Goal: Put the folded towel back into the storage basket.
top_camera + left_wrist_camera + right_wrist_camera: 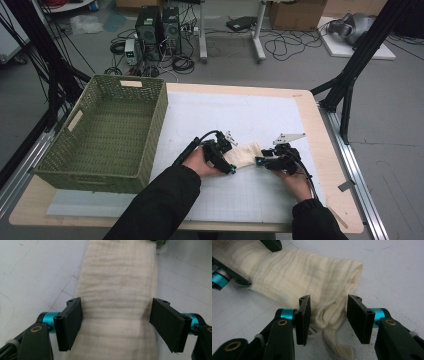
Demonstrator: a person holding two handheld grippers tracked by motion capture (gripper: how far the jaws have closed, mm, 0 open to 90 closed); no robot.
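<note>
Cream folded cloth lies rolled on the white mat; left gripper straddles it wide, right gripper half-open around its corner, seemingly unclamped. Green woven basket waits empty.

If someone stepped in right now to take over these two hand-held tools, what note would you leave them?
Left tool: open, its pads standing either side of the folded cream cotton cloth without pressing it.
Right tool: half open around the cloth's other end, where a fabric loop sticks out; whether its pads press the cloth is unclear.
The cloth lies folded into a narrow bundle on the white gridded mat, between both hands.
The green woven basket stands at the table's left with nothing in it.
Done: cloth folded. Left, probably: grip the bundle and put it in the basket.
</note>
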